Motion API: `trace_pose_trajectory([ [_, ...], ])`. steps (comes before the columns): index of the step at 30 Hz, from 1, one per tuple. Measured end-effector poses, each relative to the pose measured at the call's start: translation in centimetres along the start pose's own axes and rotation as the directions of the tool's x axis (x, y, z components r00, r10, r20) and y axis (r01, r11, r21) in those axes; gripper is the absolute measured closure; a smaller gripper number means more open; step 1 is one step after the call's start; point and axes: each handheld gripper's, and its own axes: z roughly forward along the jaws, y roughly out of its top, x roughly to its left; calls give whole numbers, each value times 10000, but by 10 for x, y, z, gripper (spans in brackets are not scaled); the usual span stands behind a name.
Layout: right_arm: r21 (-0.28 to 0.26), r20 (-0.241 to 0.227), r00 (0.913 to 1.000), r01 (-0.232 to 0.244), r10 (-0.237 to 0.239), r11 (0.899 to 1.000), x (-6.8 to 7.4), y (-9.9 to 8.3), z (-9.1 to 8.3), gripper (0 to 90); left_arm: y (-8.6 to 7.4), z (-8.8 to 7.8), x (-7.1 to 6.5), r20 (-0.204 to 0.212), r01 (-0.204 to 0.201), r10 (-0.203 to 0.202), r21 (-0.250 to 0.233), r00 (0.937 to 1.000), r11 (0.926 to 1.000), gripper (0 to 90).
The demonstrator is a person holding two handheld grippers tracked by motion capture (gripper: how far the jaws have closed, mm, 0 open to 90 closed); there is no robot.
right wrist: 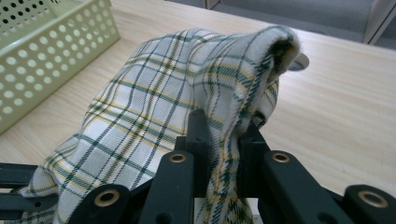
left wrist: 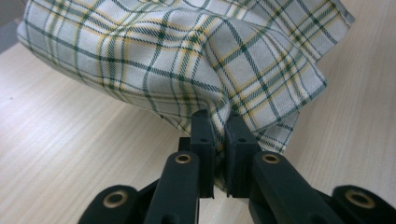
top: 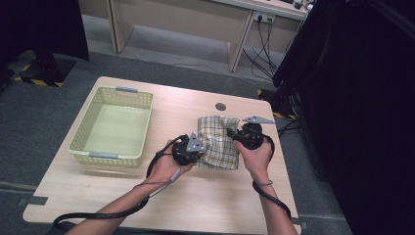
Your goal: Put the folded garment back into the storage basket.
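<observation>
- High view: on the desk (top: 205, 196) a green basket (top: 113, 128) stands well to the left of both grippers, apart from them.
- Just right of the basket, the left gripper (top: 189, 151) sits in the person's left hand (top: 169, 165), its cable trailing back along the forearm.
- Between the two grippers hangs a checked cloth (top: 218, 139), bunched and lifted at its near edge, its far part lying towards the desk's round hole (top: 220, 106).
- At the cloth's right edge the right gripper (top: 248, 136) is held by the right hand (top: 258, 155), a grey plate (top: 258, 119) on top of it.
- Left gripper view: the left gripper (left wrist: 219, 126) has its jaws clenched on a fold of the cloth (left wrist: 187, 56); the fabric is pinched between the two tips and spreads up and away ahead of them, over bare desk (left wrist: 60, 140) on either side.
- Right gripper view: the right gripper (right wrist: 224, 130) likewise grasps the cloth (right wrist: 154, 107), jaws closed with fabric pinched between them and draped over the left jaw.
- From these jaws the cloth rises to a peak ahead, and falls off to the left.
- The basket (right wrist: 42, 60) lies ahead and left of these jaws, apart from the cloth; the desk's hole (right wrist: 301, 60) peeks out just behind the cloth's peak.
</observation>
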Motion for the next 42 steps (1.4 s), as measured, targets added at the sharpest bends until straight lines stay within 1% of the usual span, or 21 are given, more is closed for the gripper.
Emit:
trace_pose_trajectory([
  [6, -187, -103, 9993, 349, -351, 9992, 12, 18, -3, 797, 3, -17, 9, -319, -88, 88, 21, 9995, 10000, 843],
  [9, -276, -180, 9989, 429, -434, 9987, 18, 25, -3, 797, 3, -24, 12, -421, -53, 54, 8, 9991, 10000, 844],
  [17, -504, -285, 9972, 680, -695, 9964, 32, 45, -2, 798, 4, -38, 22, -715, 46, -55, -138, 9974, 9999, 845],
  [21, -566, -300, 9967, 732, -750, 9957, 36, 52, -2, 797, 4, -44, 27, -828, 108, -125, -206, 9965, 9997, 845],
  [26, -674, -344, 9960, 801, -825, 9945, 42, 61, -2, 798, 6, -55, 33, -1048, 53, -73, -191, 9945, 9998, 845],
  [29, -701, -381, 9951, 886, -914, 9936, 47, 67, 0, 798, 6, -58, 35, -1120, 37, -59, -199, 9937, 9998, 845],
  [30, -718, -398, 9948, 908, -939, 9933, 49, 69, 0, 798, 6, -62, 38, -1209, 67, -92, -205, 9926, 9998, 845],
  [32, -751, -448, 9940, 958, -994, 9926, 52, 73, 1, 798, 5, -64, 39, -1239, 91, -119, -233, 9922, 9997, 845],
  [33, -773, -475, 9937, 979, -1018, 9922, 55, 75, 2, 798, 4, -69, 42, -1318, 117, -148, -247, 9912, 9996, 845],
  [37, -815, -567, 9915, 1124, -1172, 9903, 64, 82, 5, 797, 1, -75, 45, -1373, 189, -217, -223, 9903, 9996, 845],
  [39, -813, -634, 9902, 1195, -1248, 9895, 69, 86, 7, 798, -1, -79, 48, -1396, 220, -245, -193, 9899, 9996, 845],
  [42, -823, -717, 9888, 1248, -1308, 9888, 75, 90, 11, 797, -7, -85, 52, -1512, 373, -406, -244, 9877, 9990, 844],
])
